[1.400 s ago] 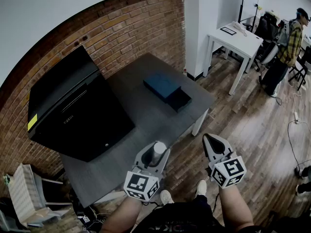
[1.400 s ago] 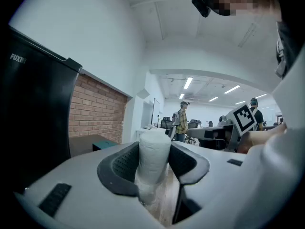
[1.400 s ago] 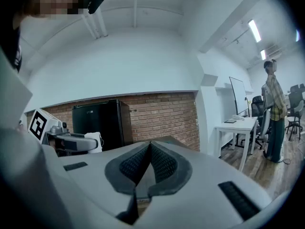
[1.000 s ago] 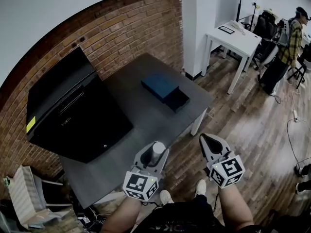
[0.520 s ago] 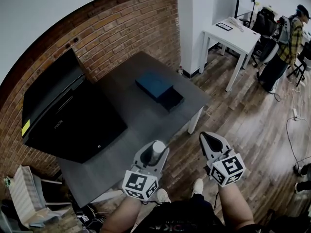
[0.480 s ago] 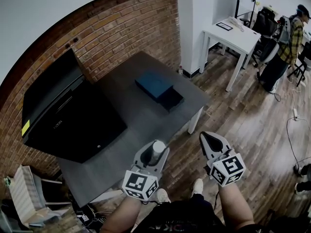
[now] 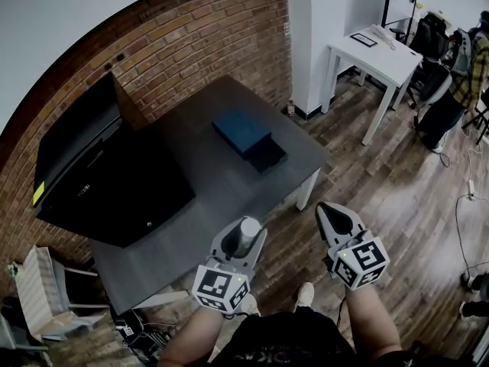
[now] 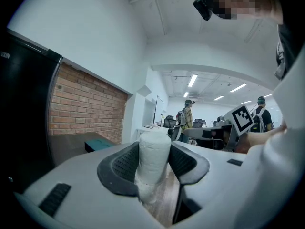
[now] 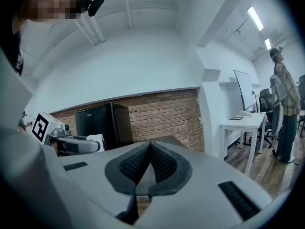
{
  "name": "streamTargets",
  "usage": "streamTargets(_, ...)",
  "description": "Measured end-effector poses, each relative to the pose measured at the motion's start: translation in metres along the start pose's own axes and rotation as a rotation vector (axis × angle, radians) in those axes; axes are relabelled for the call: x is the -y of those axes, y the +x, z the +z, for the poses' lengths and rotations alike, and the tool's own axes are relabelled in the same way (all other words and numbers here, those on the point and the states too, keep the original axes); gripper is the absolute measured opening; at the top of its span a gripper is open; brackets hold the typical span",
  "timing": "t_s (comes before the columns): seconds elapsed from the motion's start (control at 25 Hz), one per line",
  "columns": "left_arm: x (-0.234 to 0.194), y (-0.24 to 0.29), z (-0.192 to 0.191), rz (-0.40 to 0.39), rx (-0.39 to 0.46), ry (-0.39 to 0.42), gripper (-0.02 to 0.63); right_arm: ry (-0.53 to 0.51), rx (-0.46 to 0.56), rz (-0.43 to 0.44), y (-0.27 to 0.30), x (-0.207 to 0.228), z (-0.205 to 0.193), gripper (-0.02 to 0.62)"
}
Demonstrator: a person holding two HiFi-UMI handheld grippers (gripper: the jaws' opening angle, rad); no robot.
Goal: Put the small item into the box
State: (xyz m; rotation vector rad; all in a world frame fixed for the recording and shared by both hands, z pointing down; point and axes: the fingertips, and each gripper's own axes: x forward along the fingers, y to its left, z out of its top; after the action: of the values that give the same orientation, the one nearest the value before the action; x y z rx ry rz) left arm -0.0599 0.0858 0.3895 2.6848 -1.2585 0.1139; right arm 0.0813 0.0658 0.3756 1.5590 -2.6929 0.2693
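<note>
Your left gripper (image 7: 244, 238) is clamped on the small white cylindrical roll (image 7: 249, 229), which stands upright over the near edge of the dark grey table (image 7: 221, 193). The flat dark blue box (image 7: 241, 130) lies well apart, toward the table's far right corner. The roll looks soft, so a tilt or a slack squeeze on the way may let it slip out short of the box. Your right gripper (image 7: 335, 217) has its jaws together on nothing. The left gripper view shows the roll's crumpled lower part between the pads. Only the head view shows the box's black end.
</note>
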Motion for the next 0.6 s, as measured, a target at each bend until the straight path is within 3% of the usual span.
streamTargets(0.6, 0.045, 0.036, 0.006, 0.143, 0.018, -0.001, 0.207, -0.012, -0.003, 0.155, -0.014, 0.054, 0.01, 0.018)
